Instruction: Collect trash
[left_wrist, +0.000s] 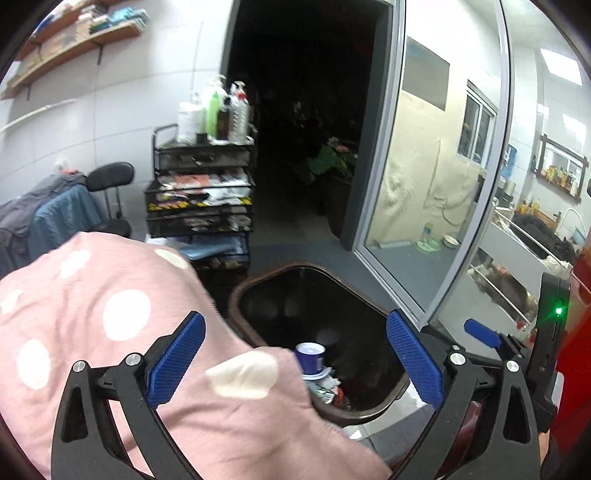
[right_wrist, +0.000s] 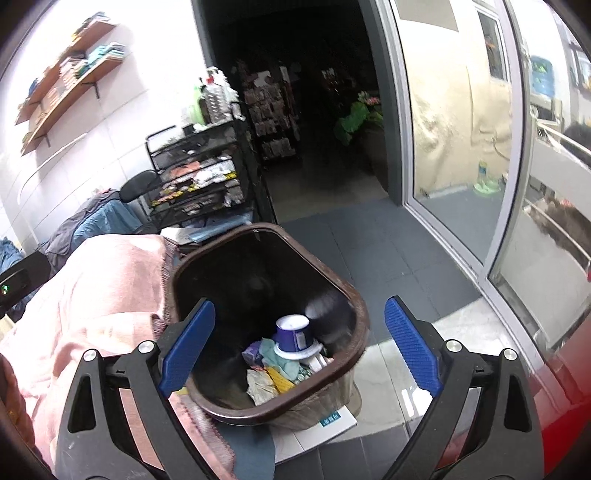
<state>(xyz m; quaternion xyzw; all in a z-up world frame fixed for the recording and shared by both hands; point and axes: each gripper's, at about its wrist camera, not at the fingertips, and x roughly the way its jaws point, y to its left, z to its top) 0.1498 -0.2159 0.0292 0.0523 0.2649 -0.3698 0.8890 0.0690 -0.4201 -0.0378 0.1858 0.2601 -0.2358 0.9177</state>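
While the brown bin (right_wrist: 354, 314) sits on the floor with its mouth up and uncovered, the collected trash lies in its near corner: an upturned blue-and-white cup (right_wrist: 293, 336) on top of crumpled wrappers and paper (right_wrist: 269, 376). Cup stands roughly upright on its rim, base uppermost, leaning slightly.

From the right gripper (right_wrist: 299, 345) the bin lies straight ahead and below, the cup framed almost midway between the blue pads; jaws spread wide, nothing between them. From the left gripper (left_wrist: 295, 365) the same bin (left_wrist: 388, 400) lies ahead but offset to the right, and the cup (left_wrist: 311, 360) shows just past the edge of a pink spotted blanket (left_wrist: 122, 321); jaws likewise wide apart and empty. Judgement: right hand has the clearer line into the bin; left has cloth in the way.

Hidden or doubtful:
- Blanket covers the bin's left rim in the left view; in the right view the pink cloth (right_wrist: 110, 295) touches that rim.
- Bin's far interior is black, contents there unreadable.
- Bin foot partly rests on flat pale sheets or boxes (right_wrist: 332, 424); what they are I cannot tell.
- No loose trash visible on the grey floor tiles (right_wrist: 388, 251) near the glass door (right_wrist: 454, 147).
- Doorway behind is too dark to make out clearly.
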